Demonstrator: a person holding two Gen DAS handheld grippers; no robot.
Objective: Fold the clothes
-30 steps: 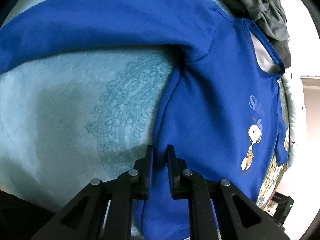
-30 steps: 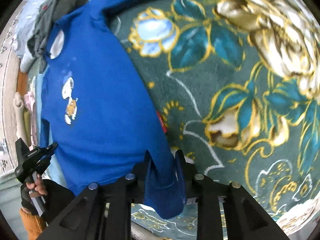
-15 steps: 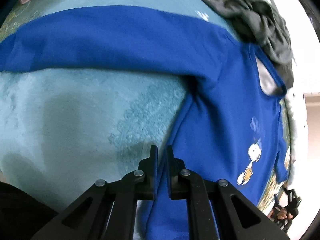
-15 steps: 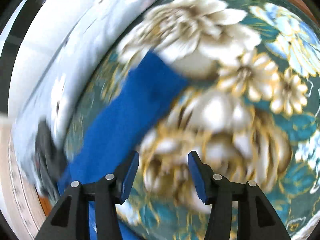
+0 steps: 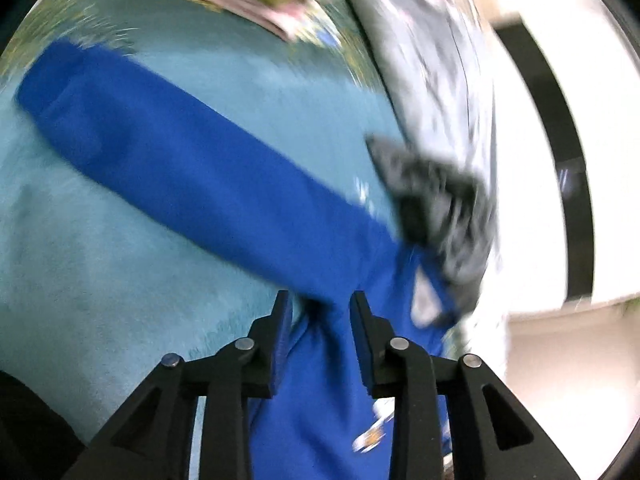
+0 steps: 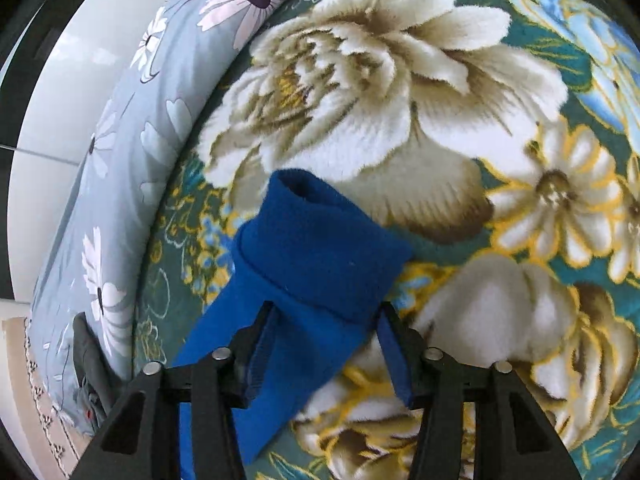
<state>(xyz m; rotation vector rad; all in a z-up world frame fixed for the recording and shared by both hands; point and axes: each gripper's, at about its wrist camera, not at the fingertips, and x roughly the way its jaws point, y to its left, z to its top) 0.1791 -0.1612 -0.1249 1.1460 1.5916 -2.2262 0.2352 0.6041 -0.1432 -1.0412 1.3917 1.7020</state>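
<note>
Blue sweatshirt (image 5: 320, 392) lies under your left tool (image 5: 320, 304), whose jaws stand apart, empty. Its cuff (image 6: 316, 256) rests on the blanket (image 6: 460, 120) just ahead of your wide right tool (image 6: 326, 314).

The sweater (image 5: 208, 176) lies on the bed (image 5: 100, 280), one sleeve stretched out to the left. A heap of clothes (image 5: 436, 208) sits behind its collar. The other sleeve (image 6: 316, 264) lies on the blanket (image 6: 500, 160), with a pillow (image 6: 132, 152) to its left.
</note>
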